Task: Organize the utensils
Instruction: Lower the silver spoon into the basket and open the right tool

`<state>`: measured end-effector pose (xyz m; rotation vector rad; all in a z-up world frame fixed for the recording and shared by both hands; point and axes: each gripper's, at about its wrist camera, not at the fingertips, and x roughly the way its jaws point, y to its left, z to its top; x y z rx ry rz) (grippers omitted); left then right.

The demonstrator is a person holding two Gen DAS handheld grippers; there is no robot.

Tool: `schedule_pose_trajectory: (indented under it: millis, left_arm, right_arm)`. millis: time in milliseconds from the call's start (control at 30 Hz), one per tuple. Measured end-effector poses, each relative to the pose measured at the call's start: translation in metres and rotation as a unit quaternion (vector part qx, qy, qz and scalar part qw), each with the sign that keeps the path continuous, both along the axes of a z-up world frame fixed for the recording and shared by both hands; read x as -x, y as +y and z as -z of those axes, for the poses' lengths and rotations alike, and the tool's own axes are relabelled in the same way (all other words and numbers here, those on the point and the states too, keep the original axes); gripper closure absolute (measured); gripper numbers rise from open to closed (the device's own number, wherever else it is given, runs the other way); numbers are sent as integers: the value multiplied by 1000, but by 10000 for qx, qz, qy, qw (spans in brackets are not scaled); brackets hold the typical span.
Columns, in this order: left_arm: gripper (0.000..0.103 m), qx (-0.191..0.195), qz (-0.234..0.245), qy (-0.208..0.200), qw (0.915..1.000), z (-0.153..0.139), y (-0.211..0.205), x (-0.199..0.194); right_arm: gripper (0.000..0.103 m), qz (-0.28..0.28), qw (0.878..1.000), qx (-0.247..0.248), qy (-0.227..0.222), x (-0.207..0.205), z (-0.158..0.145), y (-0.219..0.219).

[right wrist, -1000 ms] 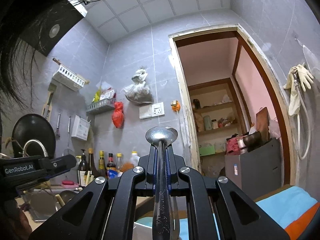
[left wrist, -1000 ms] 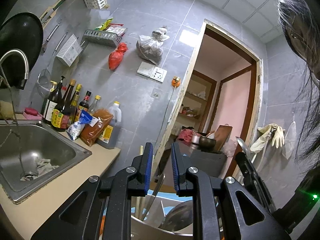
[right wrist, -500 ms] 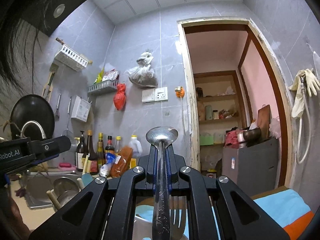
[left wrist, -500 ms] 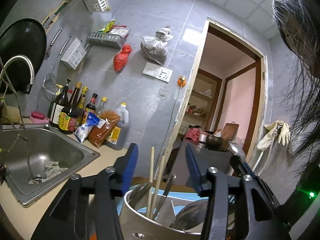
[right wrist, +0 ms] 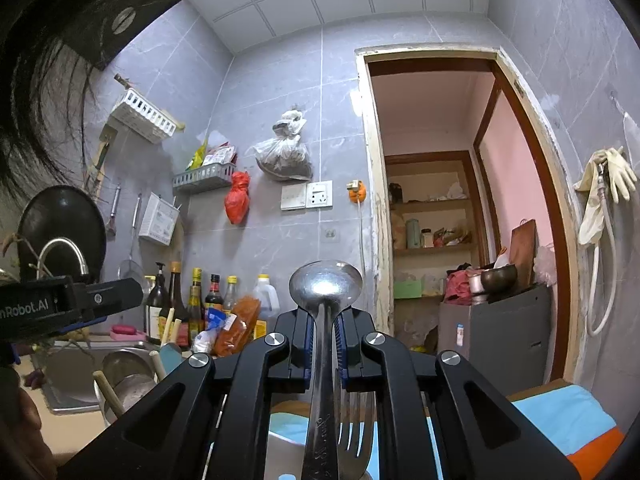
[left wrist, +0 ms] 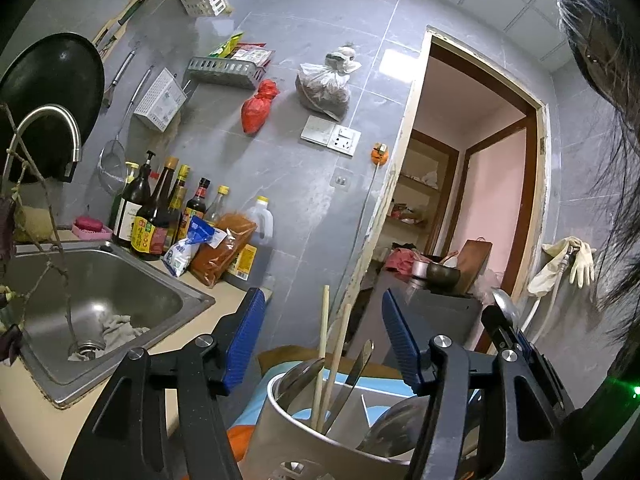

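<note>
Right tool (right wrist: 324,340) pinches a glossy steel spoon (right wrist: 325,289); left tool (left wrist: 322,334) opening, nothing gripped.

Your left gripper (left wrist: 322,336) points level, its jaws opening, blue pads apart with nothing pressed between them. Just below sits a steel holder (left wrist: 280,424) with two chopsticks (left wrist: 323,354), a knife (left wrist: 358,364) and spoons standing in it. At the right edge your right gripper (left wrist: 516,336) carries a spoon (left wrist: 505,305), bowl up. To the left lie the sink (left wrist: 100,292) with a rag (left wrist: 116,326) at its drain, and bottles (left wrist: 160,208) along the grey wall.
</note>
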<state>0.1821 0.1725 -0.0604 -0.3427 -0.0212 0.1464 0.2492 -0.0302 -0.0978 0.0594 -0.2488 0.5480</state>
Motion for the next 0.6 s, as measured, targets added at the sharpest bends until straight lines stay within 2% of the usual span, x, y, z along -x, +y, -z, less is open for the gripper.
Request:
schedule_pose_trajectory:
  millis: [200, 400, 467, 600]
  left_arm:
    - [48, 10, -14, 26, 10000, -2, 2, 1]
    - [48, 6, -35, 35, 10000, -5, 4, 4]
    - [48, 80, -33, 13, 10000, -5, 7, 5]
    - [48, 70, -19, 81, 9999, -5, 13, 3]
  right_arm:
    - [99, -186, 9994, 38, 276, -5, -8, -7]
    - [99, -355, 9986, -373, 141, 3, -26, -22]
    - [99, -390, 9983, -420, 78, 1, -25, -15]
    - [99, -295, 9983, -367, 347, 0, -18, -7]
